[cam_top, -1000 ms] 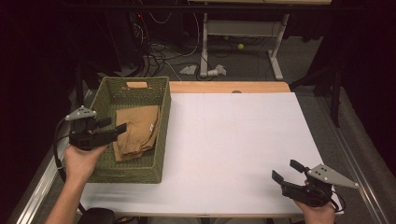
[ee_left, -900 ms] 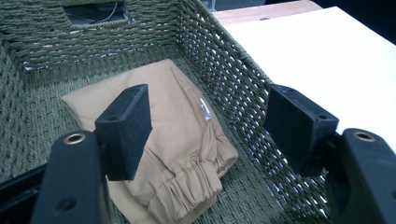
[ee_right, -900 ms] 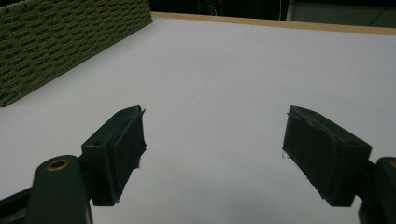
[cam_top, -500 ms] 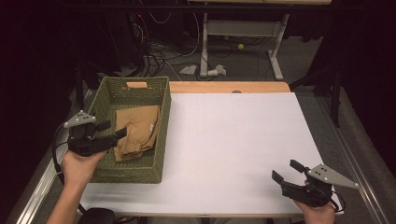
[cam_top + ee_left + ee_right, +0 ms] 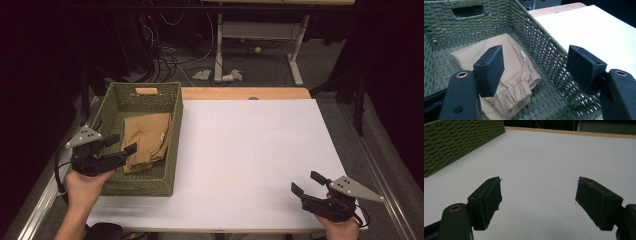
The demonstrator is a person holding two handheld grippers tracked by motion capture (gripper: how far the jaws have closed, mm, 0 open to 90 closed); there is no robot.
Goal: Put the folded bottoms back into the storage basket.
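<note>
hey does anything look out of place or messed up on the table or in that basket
Nothing stands out. The tan folded garment lies flat inside the green woven basket, which sits square on the white table. Nothing looks spilled or damaged.

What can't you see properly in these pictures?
- What lies under the folded tan garment in the green basket: the garment itself covers it, in the high view and the left gripper view.
- The small white label on the garment: too small to read.
- The basket's near end in the left gripper view: hidden behind the open left tongs.
- The basket in the right gripper view: cut off by the picture's edge.
</note>
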